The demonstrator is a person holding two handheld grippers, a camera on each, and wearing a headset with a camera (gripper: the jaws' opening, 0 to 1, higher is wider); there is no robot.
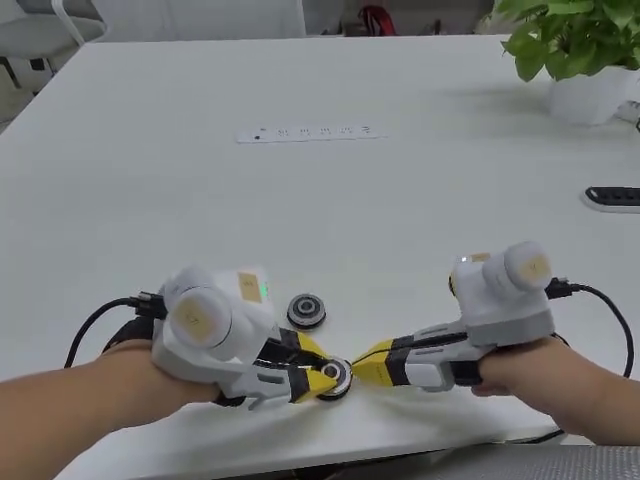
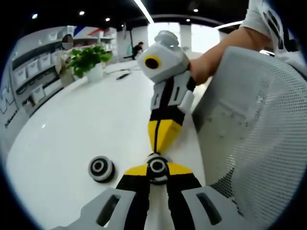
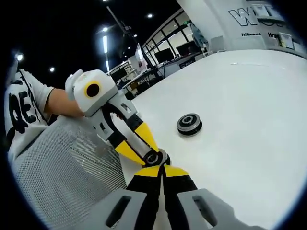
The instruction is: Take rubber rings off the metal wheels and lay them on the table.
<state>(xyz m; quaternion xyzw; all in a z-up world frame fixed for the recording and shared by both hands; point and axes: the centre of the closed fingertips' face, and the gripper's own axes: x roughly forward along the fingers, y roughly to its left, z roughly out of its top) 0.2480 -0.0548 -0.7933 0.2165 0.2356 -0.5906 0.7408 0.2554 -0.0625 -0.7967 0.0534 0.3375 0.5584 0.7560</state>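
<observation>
A small metal wheel (image 1: 336, 377) with a black rubber ring is held just above the table's front edge, and my left gripper (image 1: 328, 380) is shut on it. In the left gripper view the wheel (image 2: 157, 166) sits between my yellow fingertips (image 2: 136, 171). My right gripper (image 1: 358, 372) comes in from the right. Its jaws are closed together, with the tips pinched at the wheel's rim, on the ring as far as I can see. The right gripper view has the same meeting point (image 3: 161, 167) beside the wheel (image 3: 154, 158). A second wheel (image 1: 306, 310) with its ring lies flat on the table behind.
The white table (image 1: 330, 220) stretches far ahead. On it are a white power strip (image 1: 310, 132), a black object (image 1: 612, 198) at the right edge, and a potted plant (image 1: 585, 60) at the back right. A grey mesh chair (image 2: 249, 139) stands close to the front edge.
</observation>
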